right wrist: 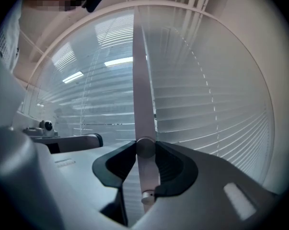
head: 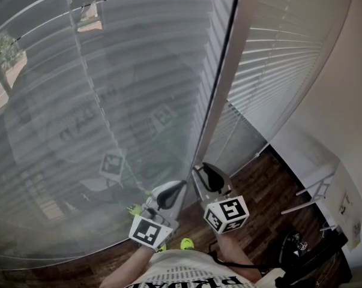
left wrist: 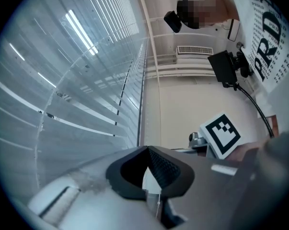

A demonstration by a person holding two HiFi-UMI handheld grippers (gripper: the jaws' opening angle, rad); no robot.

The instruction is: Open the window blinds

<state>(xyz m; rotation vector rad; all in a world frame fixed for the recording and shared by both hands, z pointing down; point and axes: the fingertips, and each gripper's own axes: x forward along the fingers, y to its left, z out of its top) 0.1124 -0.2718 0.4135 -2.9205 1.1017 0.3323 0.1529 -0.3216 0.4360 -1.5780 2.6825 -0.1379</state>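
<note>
Closed slat blinds (head: pixel 108 101) cover the window in front of me, and a second set (head: pixel 277 59) runs on the right. A grey tilt wand (right wrist: pixel 140 80) hangs down between them. My right gripper (right wrist: pixel 145 152) (head: pixel 212 176) is shut on the wand near its lower end, with the dark pads (right wrist: pixel 170 164) pressing it from both sides. My left gripper (left wrist: pixel 148 150) (head: pixel 171 195) sits just left of it, pads touching at the tips. A thin cord-like line shows below the left pads; whether it is pinched is not visible.
Dark wooden floor (head: pixel 259 185) lies below the window. A white table (head: pixel 325 185) stands against the pale wall (head: pixel 343 101) at the right, with black gear (head: pixel 295 245) on the floor near it. The person's shirt (head: pixel 187 275) fills the bottom edge.
</note>
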